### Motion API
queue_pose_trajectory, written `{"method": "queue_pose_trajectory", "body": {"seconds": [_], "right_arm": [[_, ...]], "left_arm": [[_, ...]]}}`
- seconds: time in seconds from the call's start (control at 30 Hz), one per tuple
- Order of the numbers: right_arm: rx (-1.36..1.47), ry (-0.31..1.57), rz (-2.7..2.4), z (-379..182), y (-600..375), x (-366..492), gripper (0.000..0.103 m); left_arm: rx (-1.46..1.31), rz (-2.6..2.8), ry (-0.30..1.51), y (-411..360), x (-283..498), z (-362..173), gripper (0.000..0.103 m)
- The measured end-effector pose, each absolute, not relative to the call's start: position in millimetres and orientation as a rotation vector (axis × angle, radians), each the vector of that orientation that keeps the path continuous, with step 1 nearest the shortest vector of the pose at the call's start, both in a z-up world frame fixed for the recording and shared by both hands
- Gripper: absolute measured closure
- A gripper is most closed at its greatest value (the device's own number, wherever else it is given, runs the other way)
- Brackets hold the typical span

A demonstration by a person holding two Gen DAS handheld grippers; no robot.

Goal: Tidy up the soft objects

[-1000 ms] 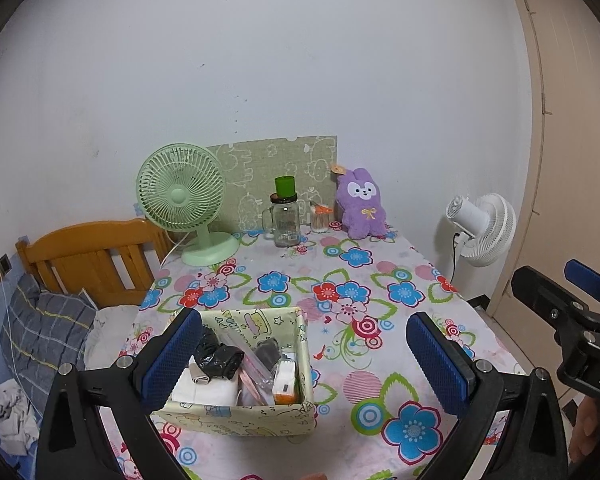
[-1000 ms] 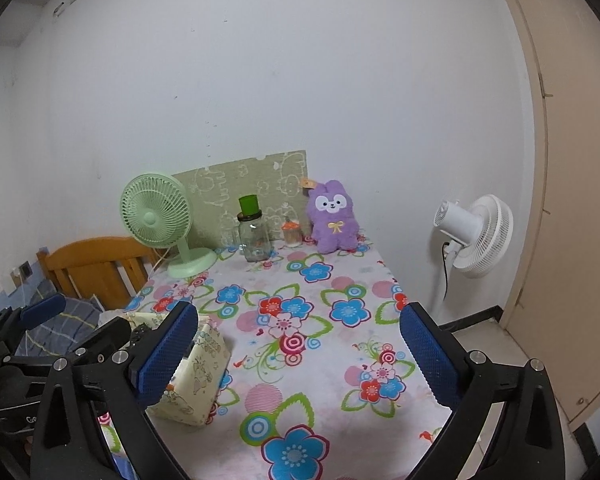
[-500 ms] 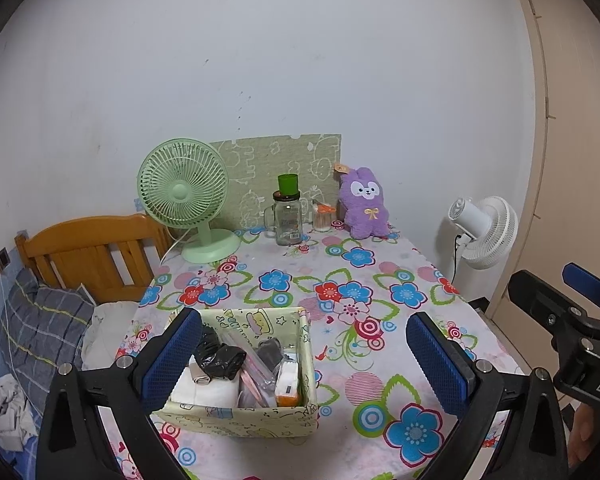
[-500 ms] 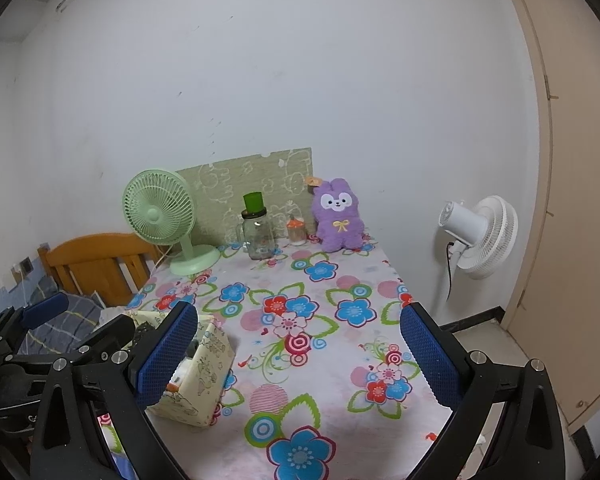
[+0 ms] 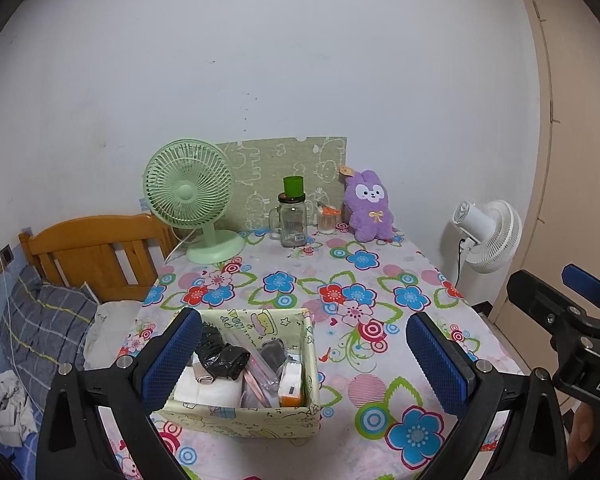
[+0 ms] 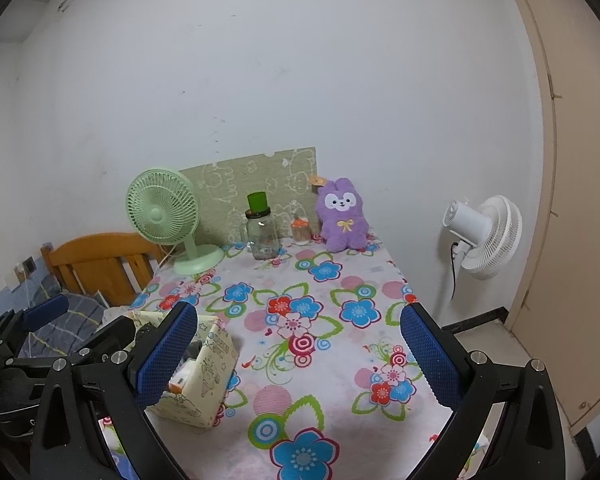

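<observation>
Both the left gripper (image 5: pixel 304 364) and right gripper (image 6: pixel 300 354) are hovering wide apart and empty while the purple plush bunny (image 5: pixel 369 206) is sitting far behind the fabric box (image 5: pixel 256 414), seemingly awaiting collection.

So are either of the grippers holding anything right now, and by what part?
Nothing is held. The left gripper and right gripper are both open and empty.

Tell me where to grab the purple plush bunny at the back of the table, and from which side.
Grip the purple plush bunny across its body, below the head, coming straight in from the front. It sits upright against the wall, facing you, with the small jar close on its left, so a front approach looks clearest.
</observation>
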State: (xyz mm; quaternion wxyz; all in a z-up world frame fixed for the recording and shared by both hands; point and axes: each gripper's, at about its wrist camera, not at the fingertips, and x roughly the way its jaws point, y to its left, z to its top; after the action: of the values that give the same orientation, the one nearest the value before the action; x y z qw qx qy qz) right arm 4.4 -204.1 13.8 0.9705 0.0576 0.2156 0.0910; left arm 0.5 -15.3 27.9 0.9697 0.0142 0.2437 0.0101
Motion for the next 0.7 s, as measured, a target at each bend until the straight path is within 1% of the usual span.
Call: {"method": "queue_pose_trajectory", "body": {"seconds": [0.7], "right_arm": [[0.109,0.433,0.189,14.7,-199.6,6.7,0.0]], "left_arm": [[0.02,0.024,0.492,-10.3,0.8,27.6,0.0]]}}
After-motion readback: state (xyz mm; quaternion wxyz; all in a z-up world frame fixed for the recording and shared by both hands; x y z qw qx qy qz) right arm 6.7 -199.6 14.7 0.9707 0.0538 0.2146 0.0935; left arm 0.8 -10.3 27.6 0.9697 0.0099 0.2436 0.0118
